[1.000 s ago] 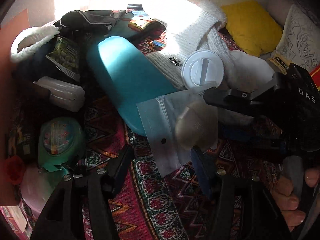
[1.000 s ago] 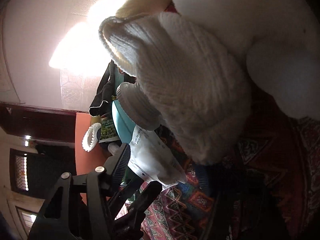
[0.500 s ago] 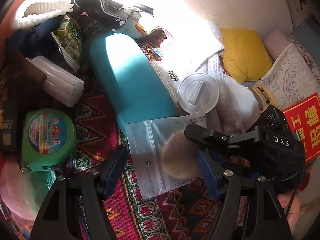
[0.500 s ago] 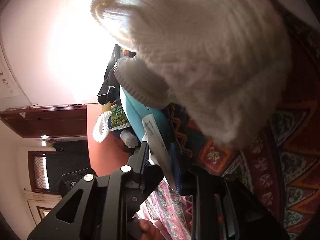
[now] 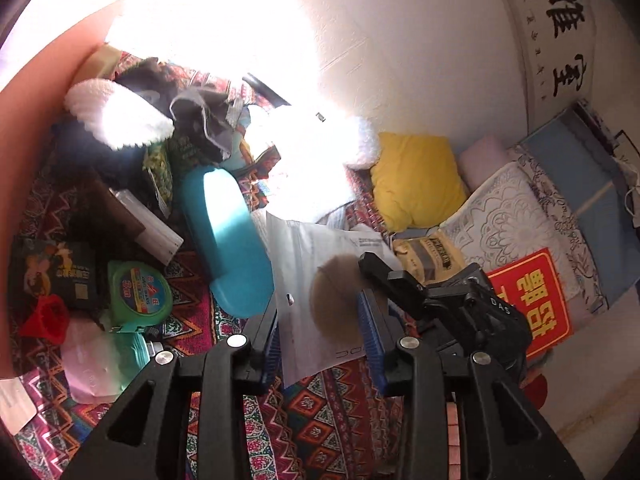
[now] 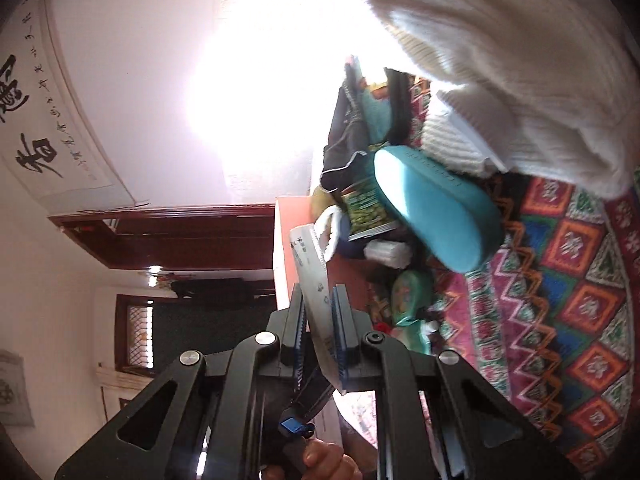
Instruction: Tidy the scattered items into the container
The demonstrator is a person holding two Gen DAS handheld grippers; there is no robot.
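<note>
A bright patterned rug [image 5: 320, 420] in reds, blues and greens covers the surface under both of my grippers, with a white wall behind washed out by strong sunlight. Through the left wrist camera I see my left gripper [image 5: 324, 336] low in the middle, its jaws closing around a clear zip bag [image 5: 304, 264] with a round tan puff inside; the bag hangs between the blue pads, and I cannot tell whether they touch it yet. My right gripper [image 5: 370, 266] reaches in from the right and pinches the bag's far edge. To the left lie a teal case [image 5: 228, 240], a green tape measure [image 5: 140, 292], a red funnel [image 5: 46, 318] and a white knitted piece [image 5: 120, 116], bordered by the curved orange wall of the container [image 5: 36, 92]. A yellow cushion [image 5: 416, 180] sits further right. Through the right wrist camera, tilted sideways, my right gripper [image 6: 320, 320] is pressed together on the zip bag [image 6: 314, 264], seen edge-on and standing up between the pads. Beyond it are the teal case [image 6: 436, 216], a white knitted garment [image 6: 520, 80] and the orange container [image 6: 288, 240].
</note>
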